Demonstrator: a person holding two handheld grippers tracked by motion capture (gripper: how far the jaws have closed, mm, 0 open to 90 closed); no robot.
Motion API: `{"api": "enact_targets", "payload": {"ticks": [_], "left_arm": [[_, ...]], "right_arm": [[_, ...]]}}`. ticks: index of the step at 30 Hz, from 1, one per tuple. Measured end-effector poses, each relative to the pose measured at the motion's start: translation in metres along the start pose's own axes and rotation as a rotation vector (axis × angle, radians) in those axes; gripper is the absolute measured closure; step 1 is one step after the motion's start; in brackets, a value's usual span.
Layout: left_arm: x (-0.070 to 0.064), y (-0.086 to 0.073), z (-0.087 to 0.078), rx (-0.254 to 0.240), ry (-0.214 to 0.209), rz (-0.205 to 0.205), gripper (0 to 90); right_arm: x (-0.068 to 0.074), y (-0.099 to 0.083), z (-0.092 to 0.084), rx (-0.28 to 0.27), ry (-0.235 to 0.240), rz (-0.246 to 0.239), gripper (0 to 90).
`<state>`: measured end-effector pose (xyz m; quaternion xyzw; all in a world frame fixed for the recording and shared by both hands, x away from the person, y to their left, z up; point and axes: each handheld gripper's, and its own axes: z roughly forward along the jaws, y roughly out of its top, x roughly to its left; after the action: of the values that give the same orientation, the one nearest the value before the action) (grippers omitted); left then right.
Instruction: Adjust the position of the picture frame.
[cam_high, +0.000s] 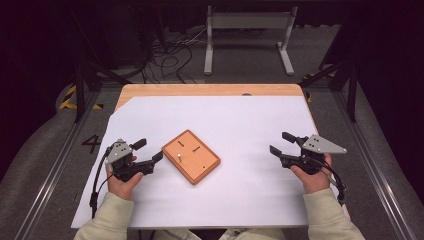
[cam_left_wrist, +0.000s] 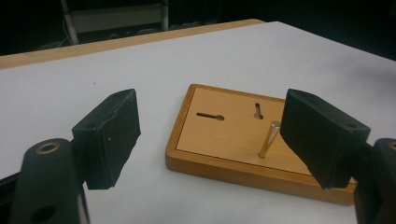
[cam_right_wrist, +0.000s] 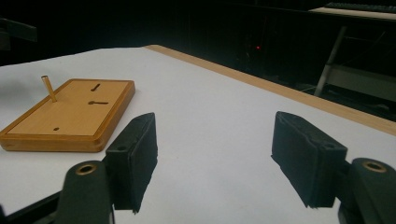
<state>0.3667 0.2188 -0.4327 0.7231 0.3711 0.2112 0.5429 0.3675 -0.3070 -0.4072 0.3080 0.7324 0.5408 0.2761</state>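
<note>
At the left, we hold the left tool (cam_high: 148, 150) released, jaws spread, just beside the wooden board (cam_high: 191, 156). The board lies mid-surface (cam_high: 240, 120) with a brass pin (cam_left_wrist: 269, 139) standing in it, perhaps slightly tilted. At the right, our right tool (cam_high: 281, 143) is released too, well apart.

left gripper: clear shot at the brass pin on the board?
Probably yes. The left gripper is open beside the wooden board, the upright pin stands ahead between its jaws, and nothing lies between.
</note>
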Motion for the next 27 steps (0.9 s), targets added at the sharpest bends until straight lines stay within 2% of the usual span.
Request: {"api": "enact_targets", "payload": {"ticks": [27], "left_arm": [[0.0001, 0.0009, 0.0013, 0.007, 0.016, 0.007, 20.8]], "right_arm": [[-0.0010, -0.0012, 0.0002, 0.014, 0.004, 0.010, 31.1]]}}
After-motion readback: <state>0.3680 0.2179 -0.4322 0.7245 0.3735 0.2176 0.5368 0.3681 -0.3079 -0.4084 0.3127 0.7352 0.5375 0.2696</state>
